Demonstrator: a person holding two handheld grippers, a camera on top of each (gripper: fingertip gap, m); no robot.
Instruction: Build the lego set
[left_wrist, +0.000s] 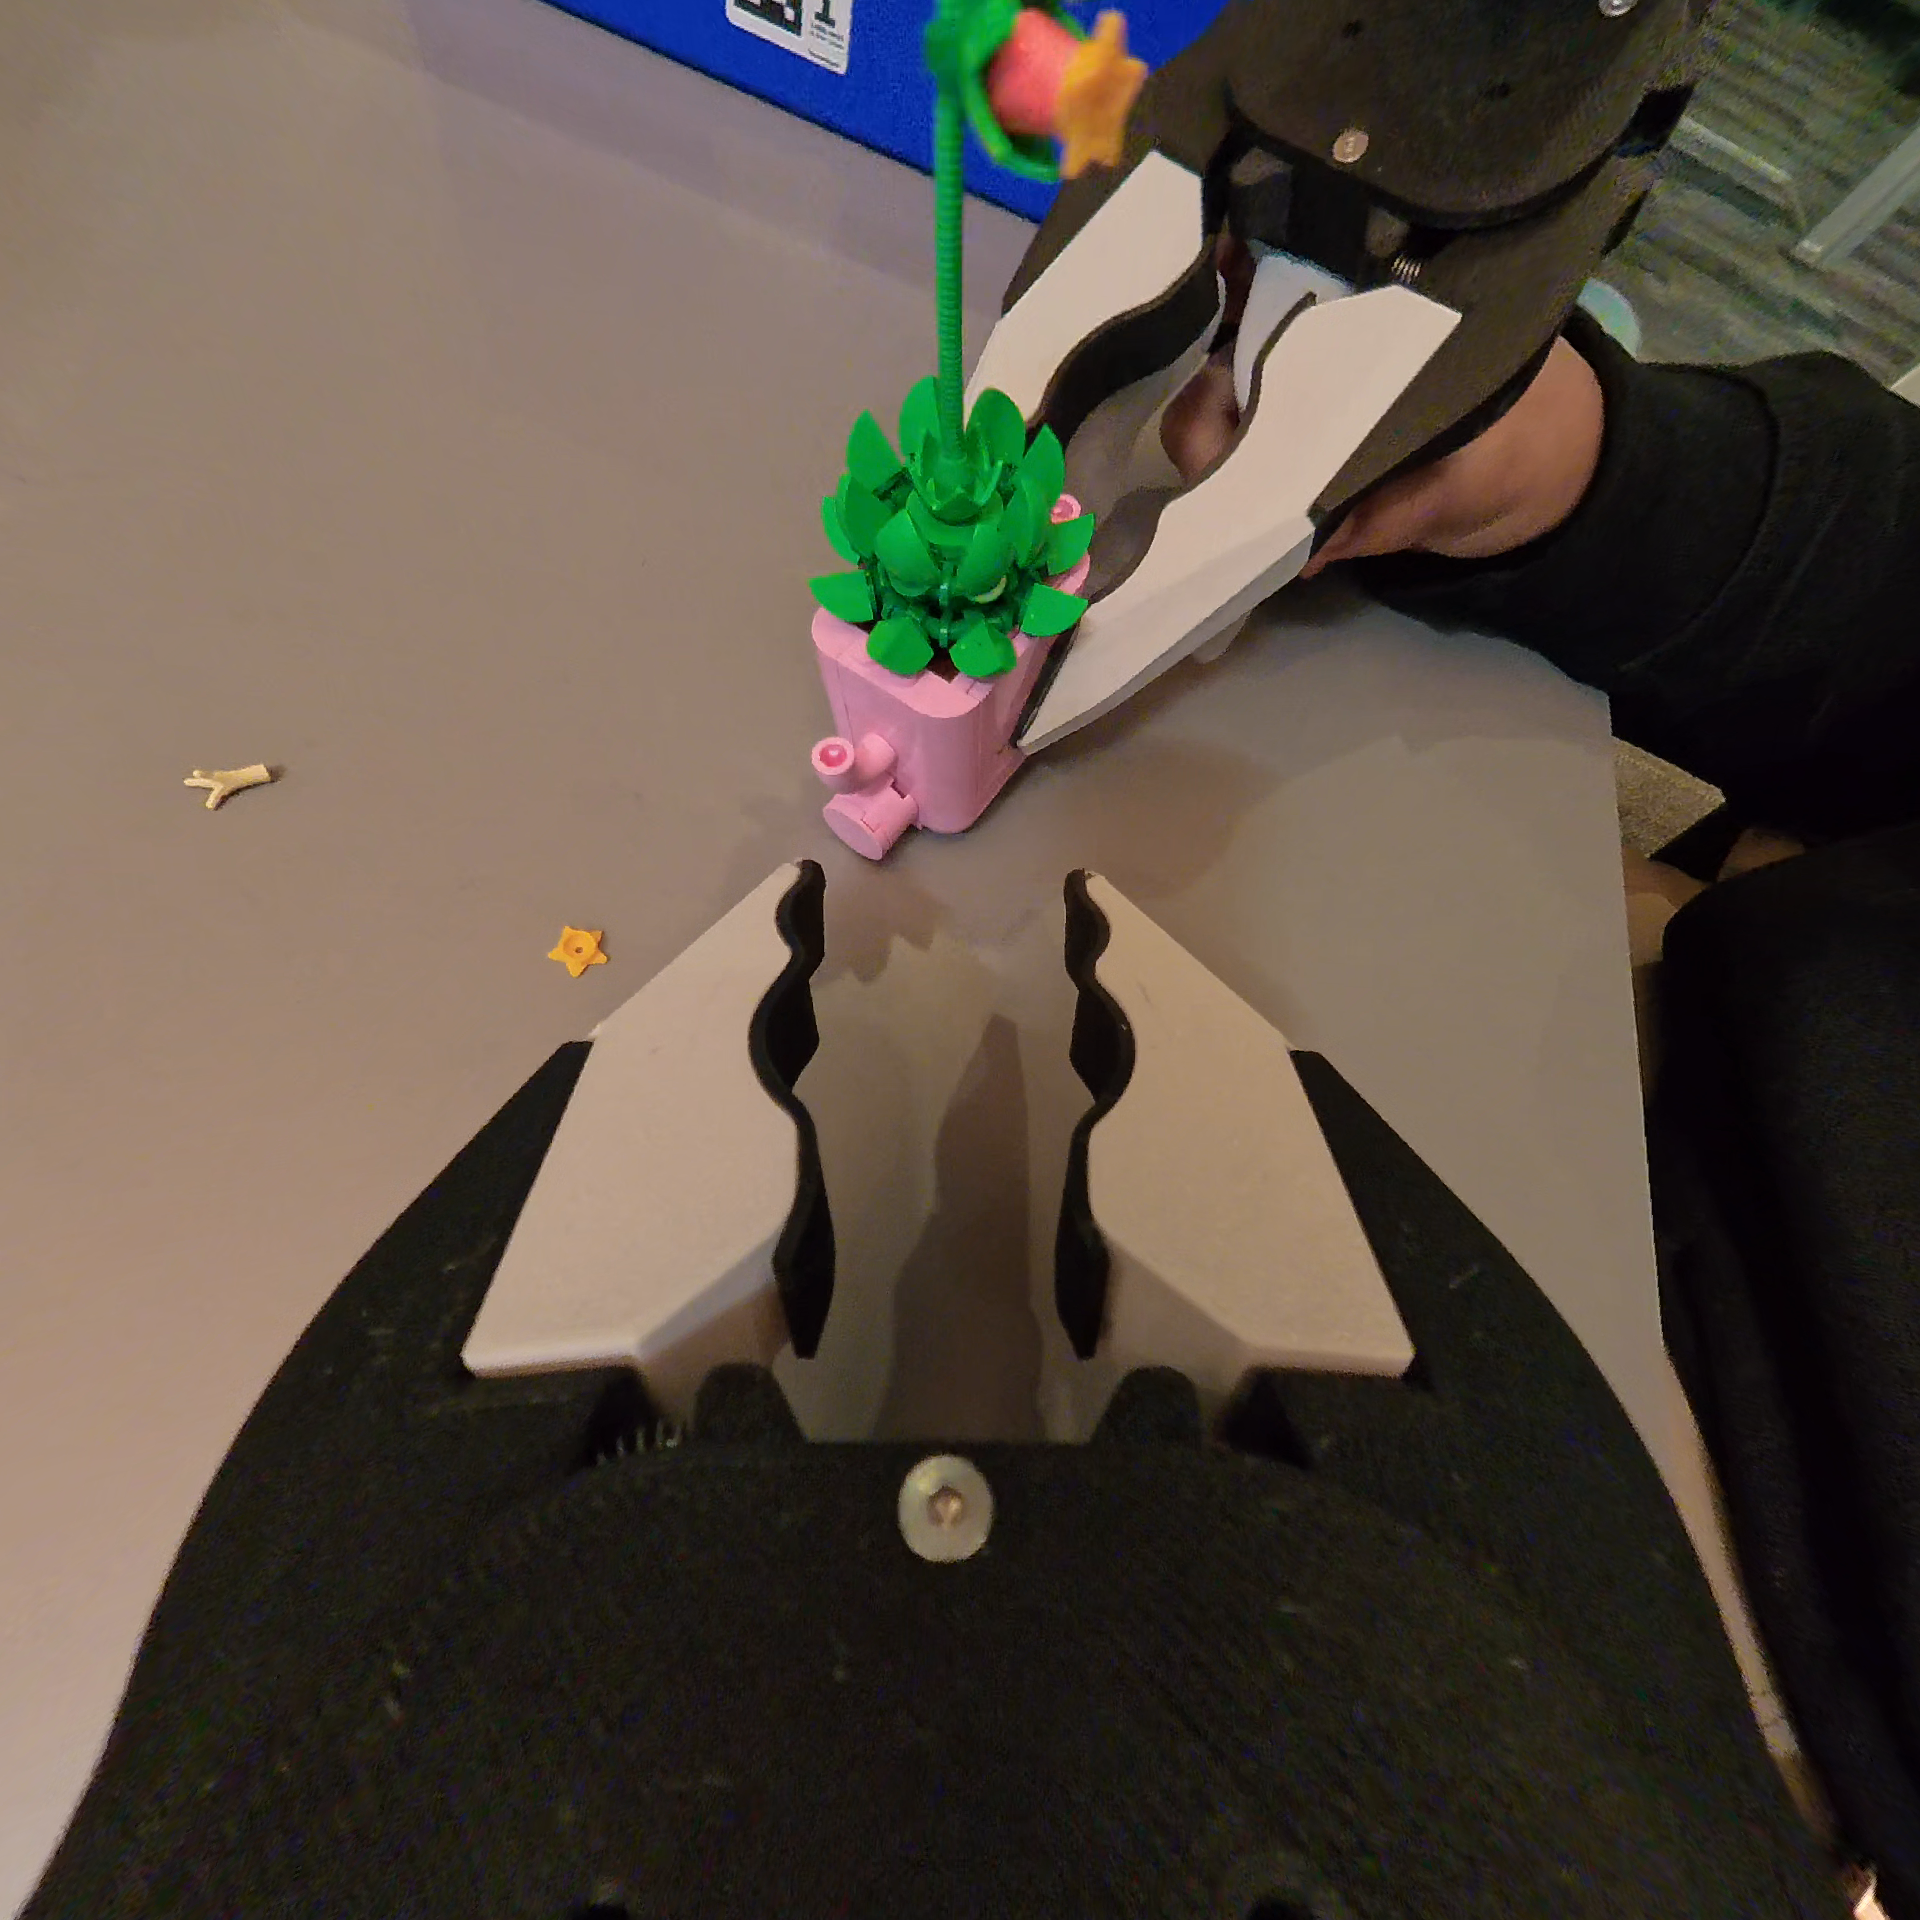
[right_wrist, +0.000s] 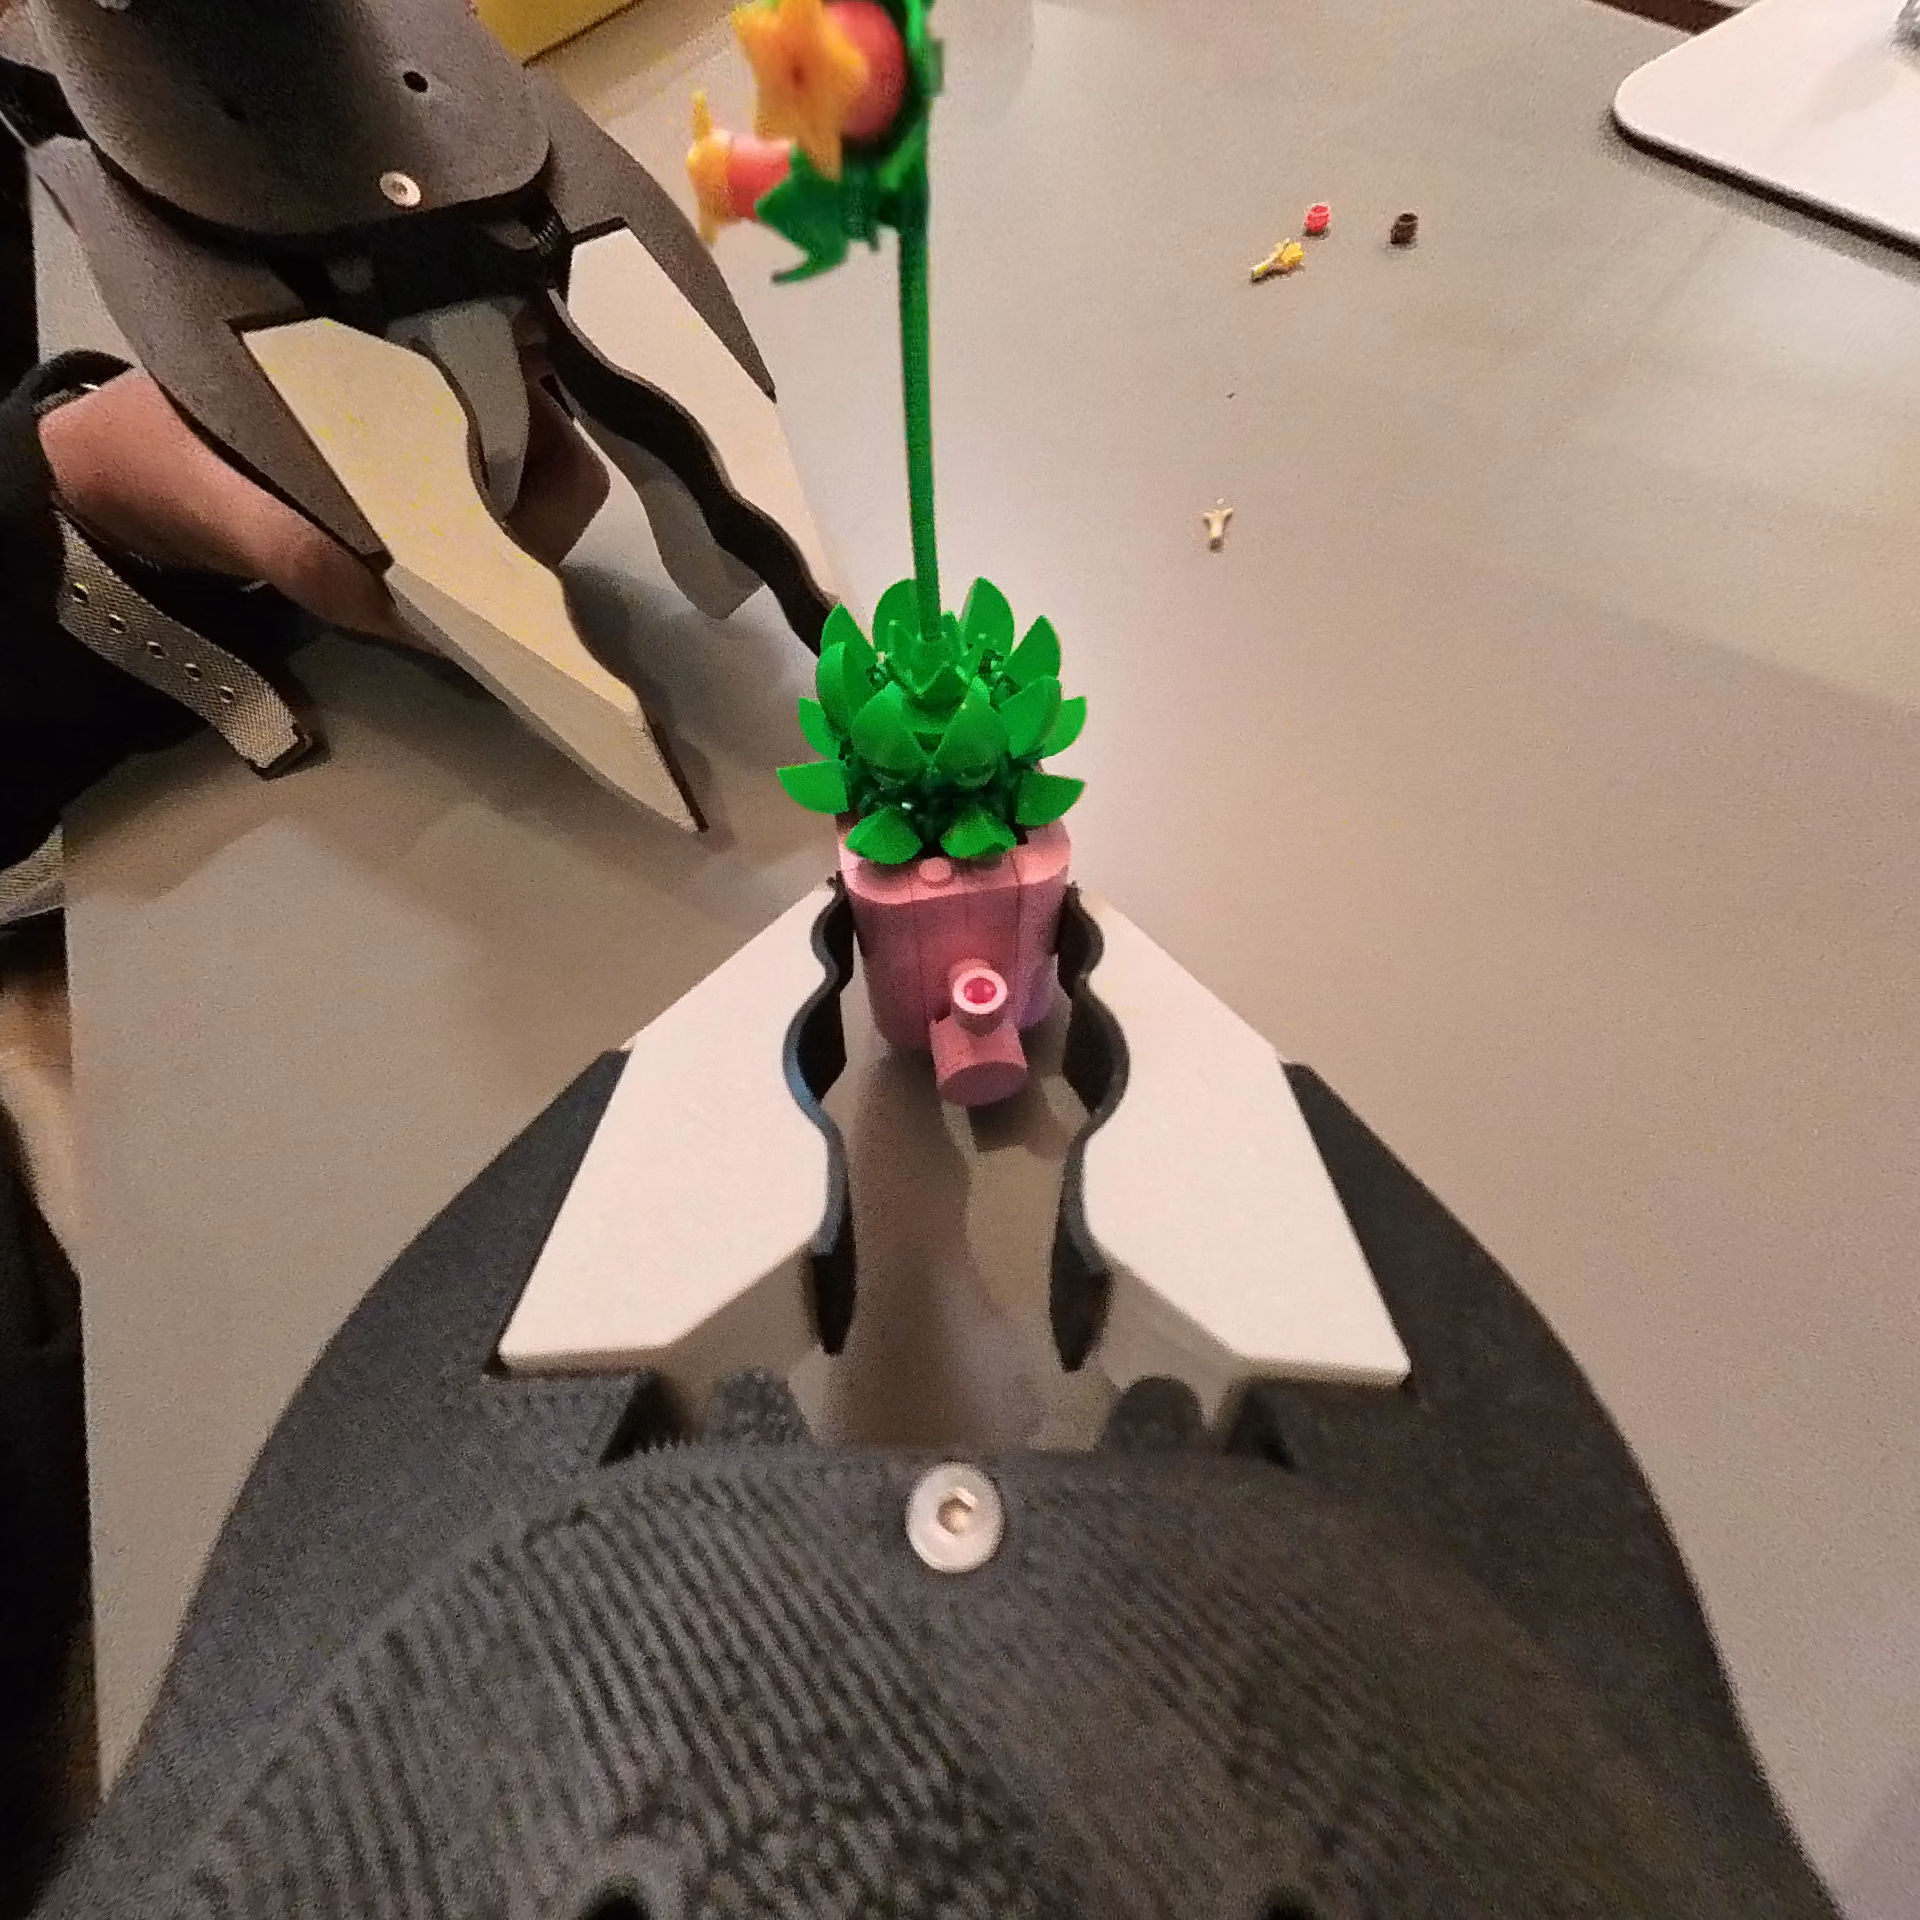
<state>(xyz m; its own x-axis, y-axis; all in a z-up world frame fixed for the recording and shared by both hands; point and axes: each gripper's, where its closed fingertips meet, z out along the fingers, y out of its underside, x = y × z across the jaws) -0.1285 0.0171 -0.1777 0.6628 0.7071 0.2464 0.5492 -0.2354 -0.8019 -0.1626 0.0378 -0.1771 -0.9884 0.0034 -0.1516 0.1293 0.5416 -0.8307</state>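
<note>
A lego plant stands on the grey table: a pink pot (left_wrist: 925, 727) with green leaves (left_wrist: 951, 530), a tall green stem (left_wrist: 948, 260) and a pink and orange flower (left_wrist: 1049, 83) on top. My right gripper (right_wrist: 953, 904) is shut on the pink pot (right_wrist: 951, 945), one fingertip on each side; the leaves (right_wrist: 935, 727) and flower (right_wrist: 821, 94) rise above it. It also shows in the left wrist view (left_wrist: 1039, 623). My left gripper (left_wrist: 940, 883) is open and empty, just short of the pot. In the right wrist view it (right_wrist: 758, 727) hangs left of the plant.
An orange star piece (left_wrist: 577, 949) and a cream branch piece (left_wrist: 231, 781) lie left of the pot. Small cream (right_wrist: 1218, 525), yellow (right_wrist: 1276, 260), red (right_wrist: 1317, 218) and brown (right_wrist: 1403, 231) pieces lie farther off. A blue box (left_wrist: 831, 83) stands behind. The table edge (left_wrist: 1626, 883) runs on the right. The gap from one gripper's tips to the other's is roughly 5 cm.
</note>
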